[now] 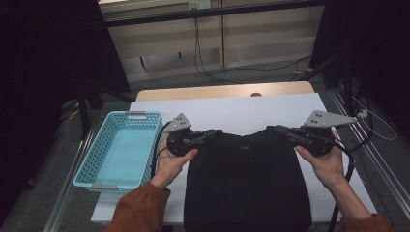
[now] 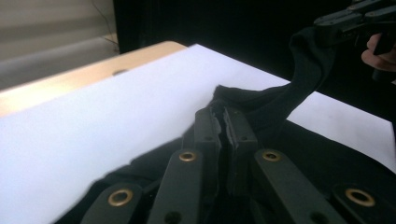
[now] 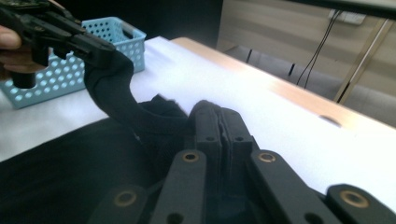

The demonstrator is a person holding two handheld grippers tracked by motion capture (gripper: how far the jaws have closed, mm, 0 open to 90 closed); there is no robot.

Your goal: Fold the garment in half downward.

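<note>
1 black garment [image 1: 246, 179], looks like a shirt, lies spread on the white sheet [image 1: 251, 111] covering the table, front-centre, lower hem reaching the near edge. Its top edge is pinched at 2 spots, one per gripper.

2 grippers. Left gripper [image 1: 215, 133]: jaws closed tight on the garment's top-left corner; in the left gripper view [image 2: 223, 122] the 2 black jaws meet w/ cloth bunched between them. Right gripper [image 1: 276, 129]: same, jaws clamped on the top-right corner; right gripper view [image 3: 219, 122] shows fabric nipped between the pads. Betw. the 2 grips the collar edge hangs as a slack band, raised off the sheet.

2 hands: left hand [image 1: 171, 157] w/ rust-orange sleeve, right hand [image 1: 329, 164] likewise. Each gripper has 1 grey three-cornered plate on top & 1 cable trailing.

1 light-blue perforated basket [image 1: 94, 159] sits at the left edge of the sheet, just beside the left hand, apart from the garment. 1 wooden table [image 1: 217, 91] edge shows beyond the sheet.
</note>
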